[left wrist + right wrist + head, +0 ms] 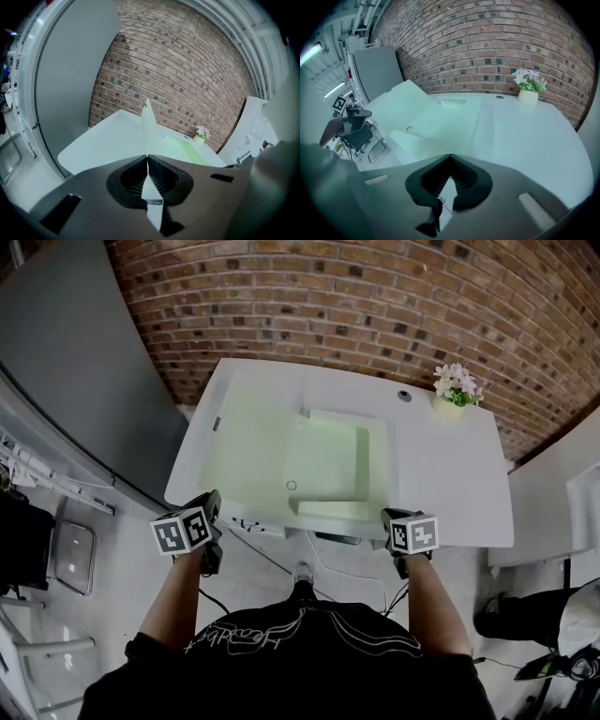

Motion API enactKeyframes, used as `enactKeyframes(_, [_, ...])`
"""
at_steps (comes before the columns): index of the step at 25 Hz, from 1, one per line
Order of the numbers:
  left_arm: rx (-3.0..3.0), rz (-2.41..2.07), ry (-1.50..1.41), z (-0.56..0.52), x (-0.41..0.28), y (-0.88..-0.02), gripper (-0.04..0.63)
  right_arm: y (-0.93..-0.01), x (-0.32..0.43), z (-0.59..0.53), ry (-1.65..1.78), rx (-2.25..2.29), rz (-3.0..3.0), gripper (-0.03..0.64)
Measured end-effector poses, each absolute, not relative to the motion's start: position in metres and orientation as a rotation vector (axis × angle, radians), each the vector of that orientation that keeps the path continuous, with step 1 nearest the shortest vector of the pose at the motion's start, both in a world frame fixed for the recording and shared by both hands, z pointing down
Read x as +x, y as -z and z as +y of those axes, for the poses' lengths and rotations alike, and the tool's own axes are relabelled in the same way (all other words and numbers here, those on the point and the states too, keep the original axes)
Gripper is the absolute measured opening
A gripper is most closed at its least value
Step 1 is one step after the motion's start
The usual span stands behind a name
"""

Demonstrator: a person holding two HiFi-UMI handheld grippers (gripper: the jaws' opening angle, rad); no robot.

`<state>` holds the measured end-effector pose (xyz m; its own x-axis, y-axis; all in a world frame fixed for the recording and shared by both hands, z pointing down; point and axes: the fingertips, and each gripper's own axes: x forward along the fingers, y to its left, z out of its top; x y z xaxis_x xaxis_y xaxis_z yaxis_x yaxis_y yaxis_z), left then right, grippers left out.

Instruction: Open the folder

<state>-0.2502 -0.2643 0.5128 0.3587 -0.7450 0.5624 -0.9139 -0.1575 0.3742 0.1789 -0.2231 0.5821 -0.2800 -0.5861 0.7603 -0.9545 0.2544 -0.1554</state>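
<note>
A pale green folder (328, 465) lies at the front of the white table (450, 484). Its front cover (149, 124) stands lifted and shows edge-on in the left gripper view. My left gripper (147, 157) is shut on that cover's edge, near the table's front left corner (212, 504). In the right gripper view the raised cover (401, 105) slopes up at the left, above a small round hole (408, 128) in the folder. My right gripper (450, 155) has its jaws together at the table's front edge, by the folder's front right corner (390, 517). I cannot tell whether it pinches anything.
A small pot of white flowers (457, 390) stands at the table's far right, beside a cable hole (404, 396). A brick wall (375, 306) runs behind. A grey panel (75, 362) and a chair (70, 554) are on the left, cables lie under the table.
</note>
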Motion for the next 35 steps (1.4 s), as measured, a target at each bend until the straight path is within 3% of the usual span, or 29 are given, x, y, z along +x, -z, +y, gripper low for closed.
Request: enactKeyframes(35, [1.592,-1.313,-0.008,-0.260,-0.280,-0.592,0.009,-0.580,0.193,-0.230,-0.952,1.365,-2.115,0.002])
